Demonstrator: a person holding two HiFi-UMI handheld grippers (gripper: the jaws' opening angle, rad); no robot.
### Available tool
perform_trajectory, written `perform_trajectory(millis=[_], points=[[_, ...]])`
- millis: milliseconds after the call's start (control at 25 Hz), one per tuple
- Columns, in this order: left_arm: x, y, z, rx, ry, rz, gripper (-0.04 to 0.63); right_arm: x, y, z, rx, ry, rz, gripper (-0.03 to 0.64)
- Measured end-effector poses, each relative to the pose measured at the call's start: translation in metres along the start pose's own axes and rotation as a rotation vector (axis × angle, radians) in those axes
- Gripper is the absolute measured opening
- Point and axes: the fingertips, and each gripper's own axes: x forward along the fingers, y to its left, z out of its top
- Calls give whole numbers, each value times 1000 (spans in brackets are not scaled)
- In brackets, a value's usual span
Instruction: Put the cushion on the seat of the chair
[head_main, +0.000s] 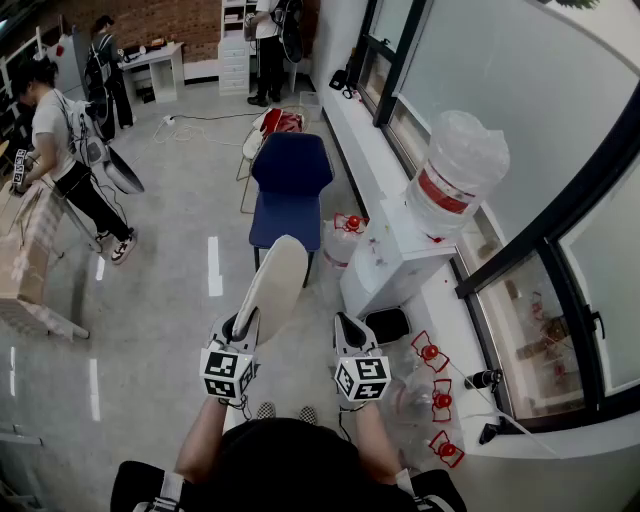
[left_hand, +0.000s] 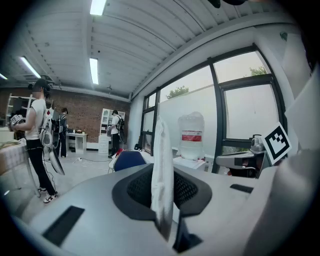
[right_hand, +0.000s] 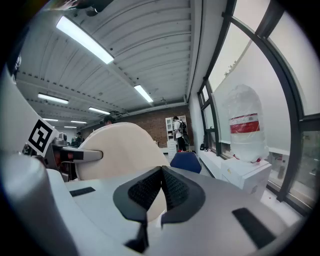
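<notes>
A flat cream cushion (head_main: 272, 290) is held on edge, and my left gripper (head_main: 242, 324) is shut on its near end. In the left gripper view the cushion (left_hand: 162, 165) stands as a thin vertical slab between the pads of the left gripper (left_hand: 163, 197). The blue chair (head_main: 290, 190) stands ahead on the floor, its seat bare; it also shows small in both gripper views (left_hand: 129, 159) (right_hand: 186, 161). My right gripper (head_main: 346, 324) hovers beside the cushion, shut with nothing in it; its pads meet in its own view (right_hand: 161, 174), with the cushion (right_hand: 117, 150) to its left.
A white cabinet (head_main: 392, 268) with a big water bottle (head_main: 455, 175) stands right of the chair, along the window wall. Empty red-capped bottles (head_main: 437, 392) lie on the floor at my right. A person (head_main: 62, 150) works at the left, others at the back.
</notes>
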Motion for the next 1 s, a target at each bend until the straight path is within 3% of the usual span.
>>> perform_trajectory(millis=[520,1000], points=[[-9,10,-6,-1,9,-2,63,-1,16,-3,39,-24,19,29],[-22,53,-12,0,23,-17,63,19,55,-16,50,6,-8,29]])
